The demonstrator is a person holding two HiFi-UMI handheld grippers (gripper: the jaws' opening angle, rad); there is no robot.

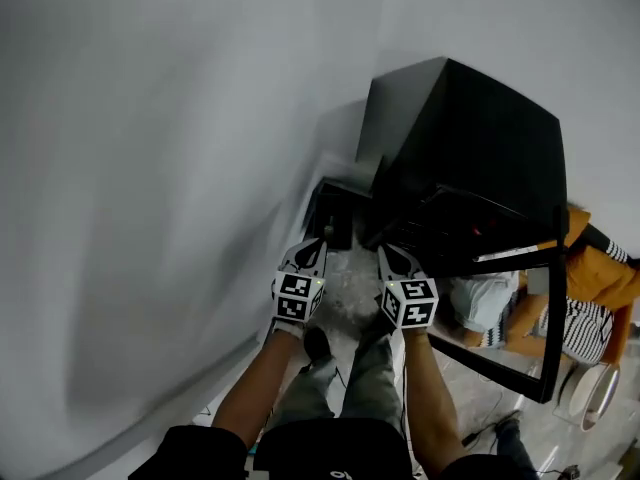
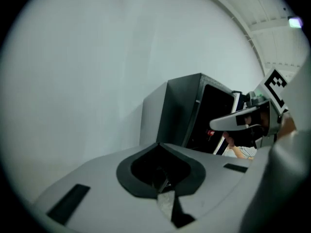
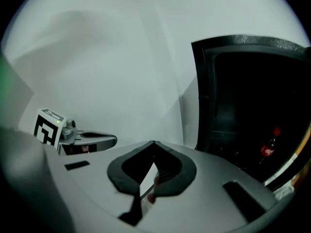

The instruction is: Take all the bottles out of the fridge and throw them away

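A black fridge [image 1: 470, 158] stands against the pale wall with its door [image 1: 553, 308] swung open. In the right gripper view, one dark bottle [image 3: 268, 147] with a red cap and red label stands low in the fridge's [image 3: 252, 101] dark inside. My left gripper [image 1: 318, 244] and right gripper [image 1: 386, 252] hang side by side in front of the fridge, above the floor. Both are shut with nothing between the jaws. The left gripper view shows its shut tips [image 2: 158, 144] pointing at the fridge [image 2: 182, 113], with the right gripper [image 2: 243, 120] beside it. The right gripper view shows its tips [image 3: 153, 142] and the left gripper [image 3: 95, 141].
A dark open bin [image 1: 335, 213] sits on the floor between the wall and the fridge. A person in an orange top [image 1: 600, 268] crouches behind the open door at the right. My legs and shoes [image 1: 320, 346] stand on the speckled floor below the grippers.
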